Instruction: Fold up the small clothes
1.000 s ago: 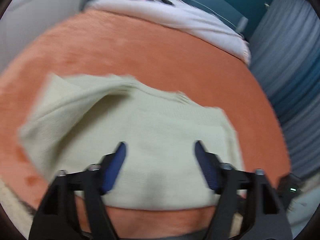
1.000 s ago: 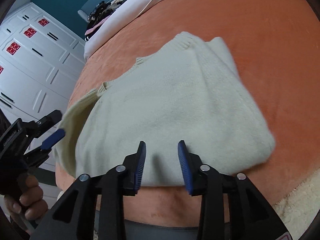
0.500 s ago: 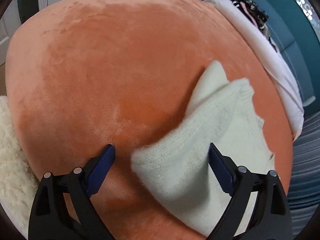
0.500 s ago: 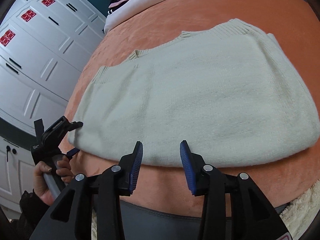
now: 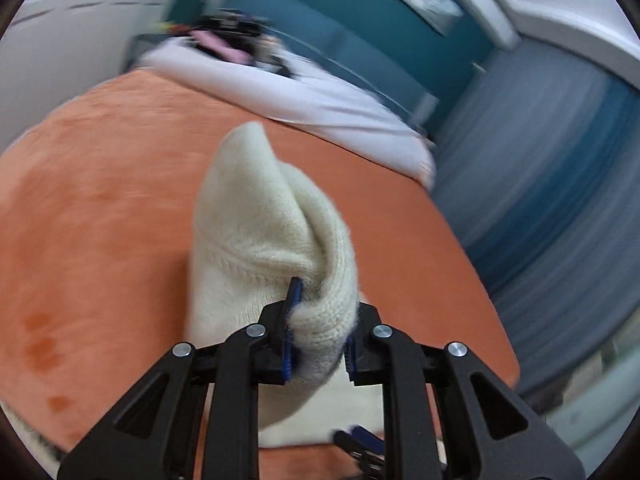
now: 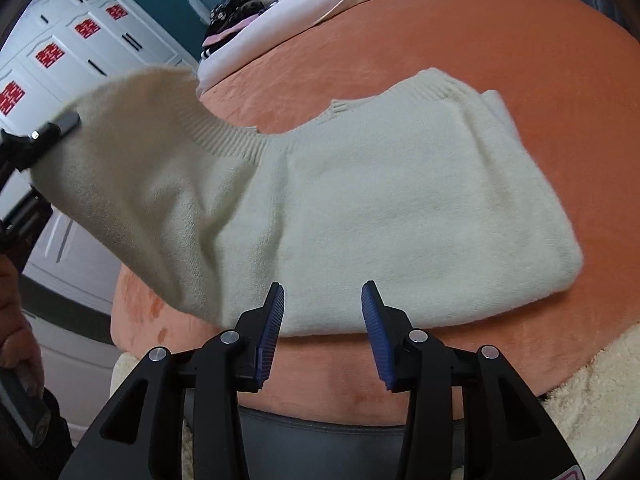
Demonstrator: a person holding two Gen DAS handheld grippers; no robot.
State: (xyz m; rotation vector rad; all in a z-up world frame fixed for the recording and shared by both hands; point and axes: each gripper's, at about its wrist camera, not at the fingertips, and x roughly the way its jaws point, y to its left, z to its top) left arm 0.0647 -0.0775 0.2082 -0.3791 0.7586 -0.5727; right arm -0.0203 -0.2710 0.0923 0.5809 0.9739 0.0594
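Note:
A cream knit sweater (image 6: 400, 216) lies on the orange blanket (image 6: 520, 52). Its right side is folded flat. My left gripper (image 5: 318, 340) is shut on the sweater's left edge (image 5: 276, 232) and holds it lifted off the blanket; in the right wrist view this gripper (image 6: 52, 132) shows at the far left with the raised cloth hanging from it. My right gripper (image 6: 322, 320) is open and empty, hovering just at the sweater's near hem.
A white duvet (image 5: 304, 100) with dark and pink clothes (image 5: 228, 36) lies at the bed's far end. White wardrobe doors (image 6: 80, 48) stand to the left. Blue curtains (image 5: 560, 184) hang to the right. A cream fleece (image 6: 592, 400) lies at the near edge.
My left gripper has closed on the sweater's left edge and lifted it up off the blanket. My right gripper stays open near the hem.

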